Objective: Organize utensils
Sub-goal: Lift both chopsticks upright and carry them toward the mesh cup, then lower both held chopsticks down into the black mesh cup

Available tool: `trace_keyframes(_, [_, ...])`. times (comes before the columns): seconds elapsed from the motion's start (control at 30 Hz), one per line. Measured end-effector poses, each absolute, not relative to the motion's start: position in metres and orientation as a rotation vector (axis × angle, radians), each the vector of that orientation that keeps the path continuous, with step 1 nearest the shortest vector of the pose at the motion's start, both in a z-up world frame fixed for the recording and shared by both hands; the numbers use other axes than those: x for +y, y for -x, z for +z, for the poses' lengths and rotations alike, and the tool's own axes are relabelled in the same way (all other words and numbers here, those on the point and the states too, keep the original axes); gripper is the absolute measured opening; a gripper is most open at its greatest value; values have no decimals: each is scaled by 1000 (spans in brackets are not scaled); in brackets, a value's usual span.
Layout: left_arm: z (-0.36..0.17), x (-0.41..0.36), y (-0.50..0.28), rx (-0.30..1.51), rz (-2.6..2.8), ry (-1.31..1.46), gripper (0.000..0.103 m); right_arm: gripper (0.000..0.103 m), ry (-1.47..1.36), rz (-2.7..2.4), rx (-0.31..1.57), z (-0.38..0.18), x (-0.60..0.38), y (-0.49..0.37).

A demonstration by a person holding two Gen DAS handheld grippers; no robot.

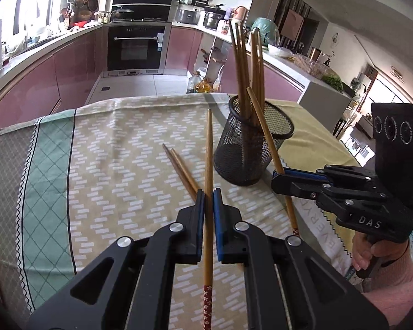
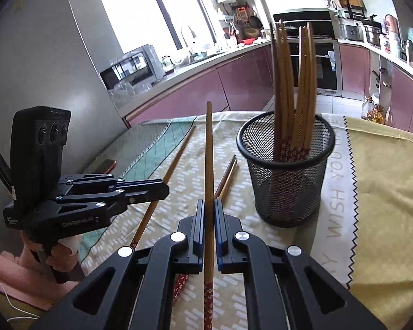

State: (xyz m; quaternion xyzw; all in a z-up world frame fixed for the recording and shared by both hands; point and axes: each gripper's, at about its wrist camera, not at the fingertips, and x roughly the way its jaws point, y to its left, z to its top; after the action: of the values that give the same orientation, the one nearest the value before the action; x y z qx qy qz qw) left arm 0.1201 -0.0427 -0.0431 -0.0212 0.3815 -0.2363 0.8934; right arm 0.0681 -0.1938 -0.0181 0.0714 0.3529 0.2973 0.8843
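My left gripper [image 1: 209, 196] is shut on a wooden chopstick [image 1: 208, 151] with a red flowered end, lifted above the patterned tablecloth [image 1: 110, 151]. My right gripper [image 2: 209, 205] is shut on a second, similar chopstick [image 2: 208, 151]. In the left wrist view the right gripper [image 1: 275, 177] holds its chopstick [image 1: 264, 129] aslant just in front of the black mesh cup [image 1: 247, 151]. That cup [image 2: 286, 181] stands upright with several chopsticks in it. Two more chopsticks [image 1: 181, 170] lie side by side on the cloth between the grippers and the cup. The left gripper [image 2: 166, 189] is at the left of the right wrist view.
A yellow cloth [image 2: 385, 192] with a zigzag edge covers the table to the right of the cup. A flat copper-edged object [image 2: 107, 165] lies at the table's left side. Beyond the table's far edge are the kitchen floor, oil bottles [image 1: 198, 82] and pink cabinets.
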Motion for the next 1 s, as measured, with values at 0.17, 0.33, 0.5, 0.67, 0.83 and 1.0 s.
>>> trace_keyframes(0.17, [-32,-43,-117,770,-512,57,7,6,-165,612,700,-9,-203,-65])
trace_keyframes(0.33, [-24,-43,-114,753,-518,59,7,6,-177,612,675,-2,-207,-64])
trace_keyframes(0.5, [-17,-45,-111,732,-512,54,7,6,-180,608,656,4,-210,-64])
trace_keyframes(0.67, [-12,-48,-109,713,-506,40,7,6,-180,606,637,10,-211,-62])
trace_keyframes(0.83, [-8,-51,-107,700,-503,31,7,6,-179,599,623,14,-213,-62])
trace_keyframes(1.0, [-4,-51,-105,685,-500,26,7,6,-180,592,607,19,-217,-61])
